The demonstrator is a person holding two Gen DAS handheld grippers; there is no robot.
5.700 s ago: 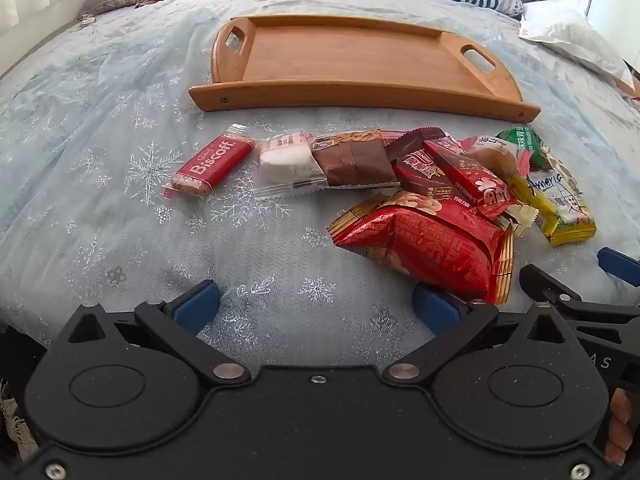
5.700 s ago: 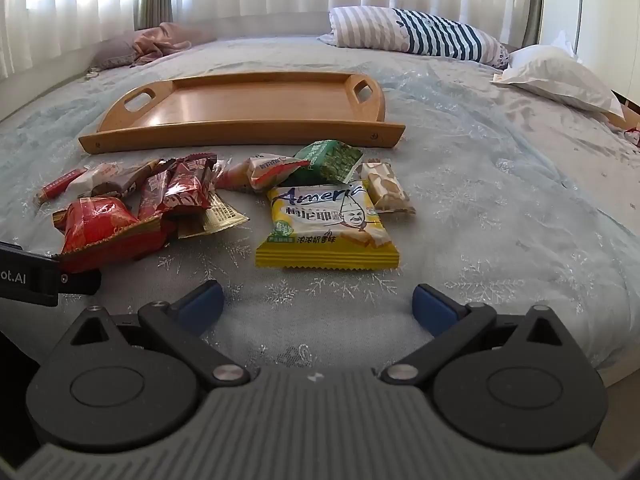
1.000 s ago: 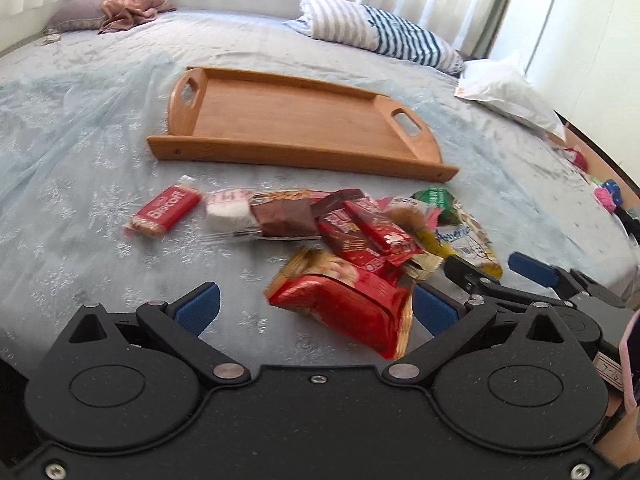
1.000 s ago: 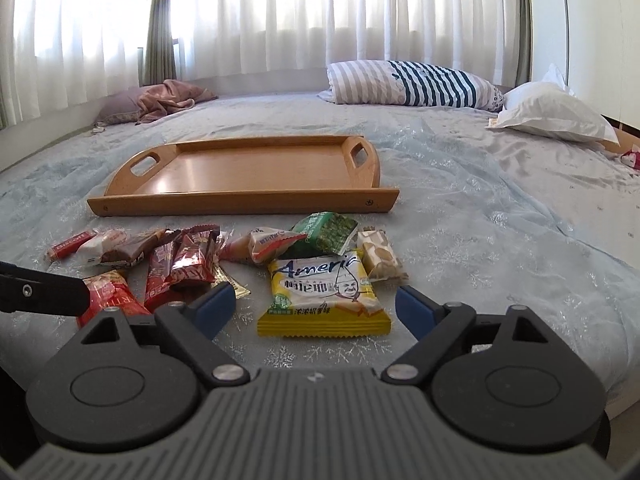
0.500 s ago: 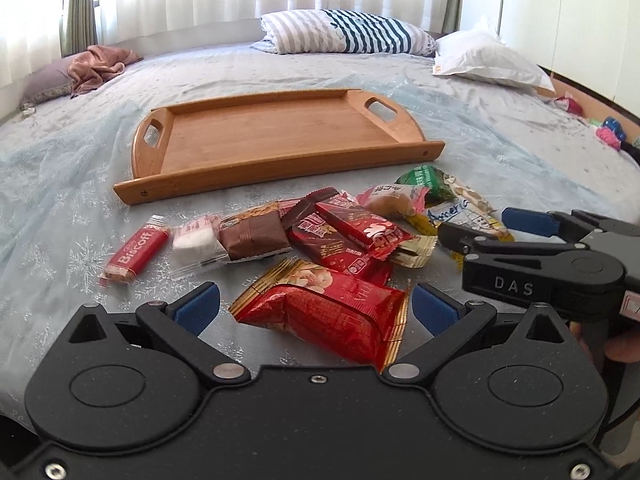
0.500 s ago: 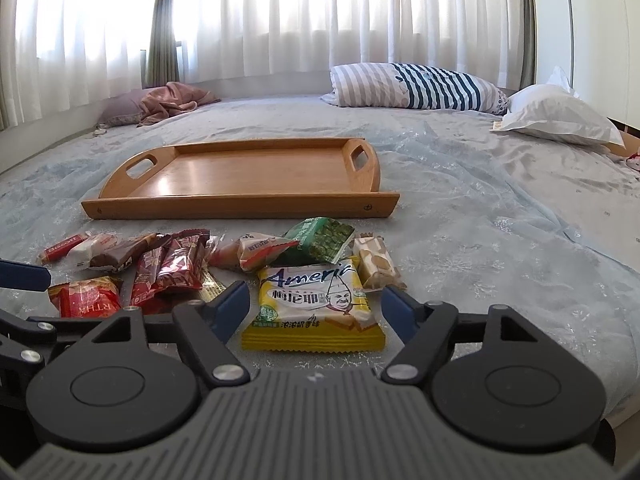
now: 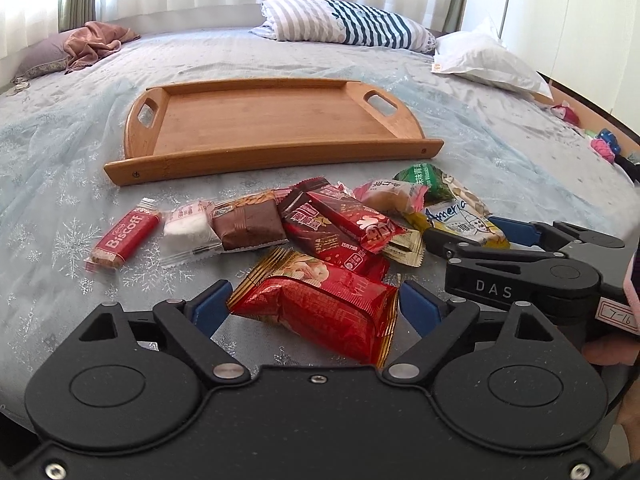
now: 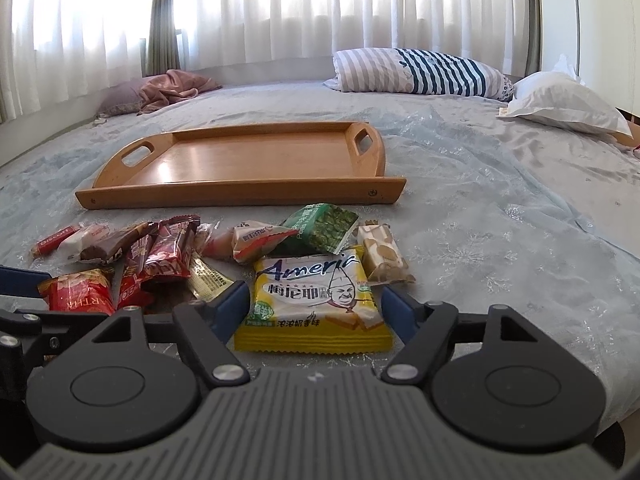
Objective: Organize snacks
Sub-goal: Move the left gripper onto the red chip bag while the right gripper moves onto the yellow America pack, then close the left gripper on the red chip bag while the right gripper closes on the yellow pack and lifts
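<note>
Both wrist views look low across the bed, sharing the tray.

A wooden tray with two cut-out handles lies flat on the bed, nothing in it. In front of it the snacks lie in a loose row: a red Biscoff biscuit at the left end, then a white wrapped sweet, a brown cake bar and overlapping dark red bars. A big shiny red packet lies nearest. Further right are a pink-edged bun, a green pea pack, a yellow wafer pack and a beige nougat.
</note>
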